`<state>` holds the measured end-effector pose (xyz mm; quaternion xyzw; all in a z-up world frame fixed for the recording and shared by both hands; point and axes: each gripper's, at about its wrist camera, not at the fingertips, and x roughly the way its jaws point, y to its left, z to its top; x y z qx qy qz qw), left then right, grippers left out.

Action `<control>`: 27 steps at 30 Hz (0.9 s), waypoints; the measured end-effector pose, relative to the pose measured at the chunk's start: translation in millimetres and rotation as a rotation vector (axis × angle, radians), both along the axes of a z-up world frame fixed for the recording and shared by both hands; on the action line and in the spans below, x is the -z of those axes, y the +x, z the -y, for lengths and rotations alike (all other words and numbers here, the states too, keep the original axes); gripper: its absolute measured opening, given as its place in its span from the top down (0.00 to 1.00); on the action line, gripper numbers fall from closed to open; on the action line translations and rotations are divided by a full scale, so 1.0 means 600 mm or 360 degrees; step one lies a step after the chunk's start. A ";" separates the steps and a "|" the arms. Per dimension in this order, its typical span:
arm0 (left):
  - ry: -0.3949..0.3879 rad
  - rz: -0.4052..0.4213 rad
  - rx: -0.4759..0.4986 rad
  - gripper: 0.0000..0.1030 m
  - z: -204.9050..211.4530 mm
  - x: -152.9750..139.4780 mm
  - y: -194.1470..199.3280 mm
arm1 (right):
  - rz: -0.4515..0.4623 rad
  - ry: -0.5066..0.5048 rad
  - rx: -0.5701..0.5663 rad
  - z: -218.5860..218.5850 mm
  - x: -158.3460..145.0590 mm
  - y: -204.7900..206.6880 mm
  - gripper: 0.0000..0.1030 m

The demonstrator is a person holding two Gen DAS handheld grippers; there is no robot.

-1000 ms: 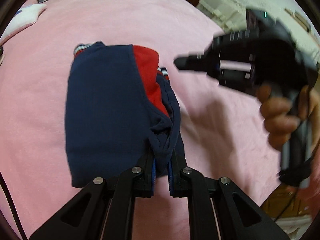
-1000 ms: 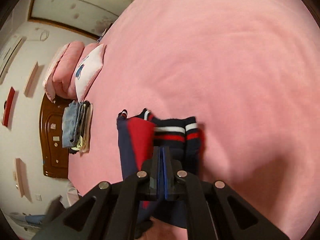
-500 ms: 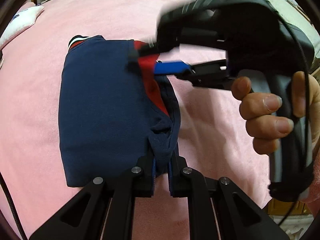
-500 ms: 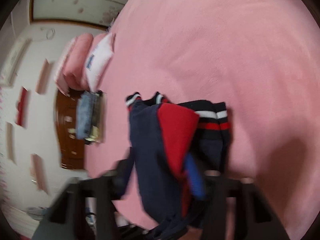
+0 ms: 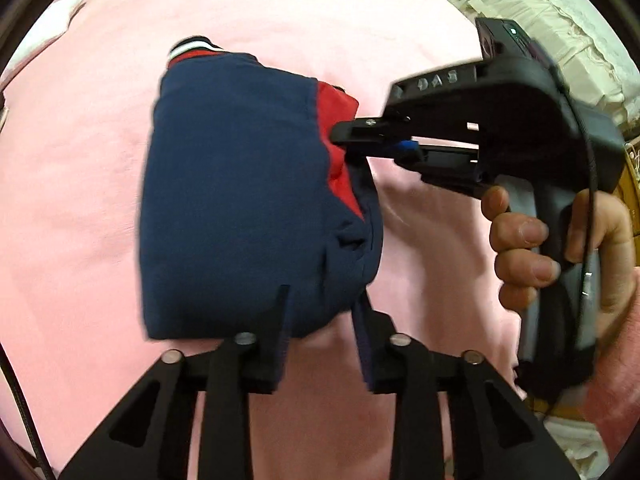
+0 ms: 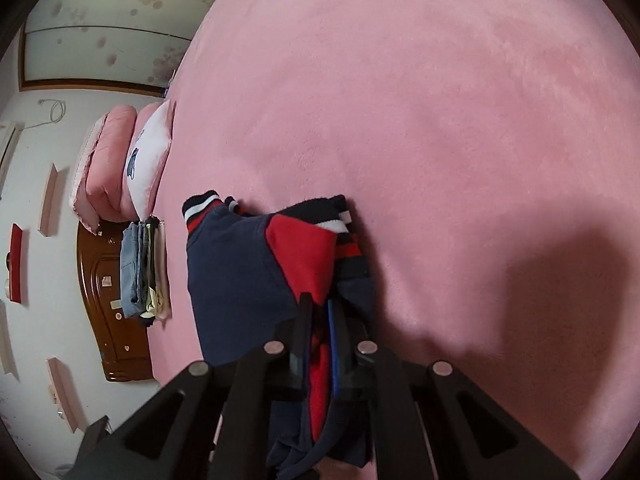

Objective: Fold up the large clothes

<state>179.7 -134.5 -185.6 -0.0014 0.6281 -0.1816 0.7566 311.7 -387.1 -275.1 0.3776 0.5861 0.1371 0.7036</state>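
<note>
A folded navy and red garment [image 5: 240, 200] with striped cuffs lies on the pink bed [image 5: 80, 200]. My left gripper [image 5: 322, 312] stands at its near edge. Its jaws are opening, the navy fold sits loose between the fingers [image 5: 280, 320] and the pads are off it. My right gripper [image 5: 340, 136], held in a hand [image 5: 520, 248], comes in from the right and pinches the red edge. In the right wrist view the right gripper [image 6: 322, 320] is shut on red fabric of the garment [image 6: 232, 280], with more cloth hanging beneath.
Pink and white pillows [image 6: 148, 160] lean at the head of the bed [image 6: 440, 120]. A stack of folded clothes [image 6: 140, 272] lies beside a brown wooden headboard [image 6: 104, 300]. White bedding [image 5: 540, 12] sits beyond the bed's far right edge.
My left gripper's jaws have parted and let go of the navy fold. The right gripper swung in from the right, came down and shut on the red edge.
</note>
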 end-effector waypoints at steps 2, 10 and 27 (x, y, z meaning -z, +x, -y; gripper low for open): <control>-0.0004 0.0029 -0.0013 0.52 -0.018 -0.035 0.007 | 0.0048 -0.0083 -0.0030 -0.004 -0.018 0.002 0.91; -0.0028 0.0190 -0.0324 0.39 -0.118 -0.099 0.102 | 0.0476 -0.0292 -0.0231 -0.033 -0.121 0.017 0.91; -0.0231 -0.0052 -0.0483 0.87 -0.118 0.101 0.318 | 0.0282 -0.0339 -0.0266 -0.064 0.005 0.063 1.00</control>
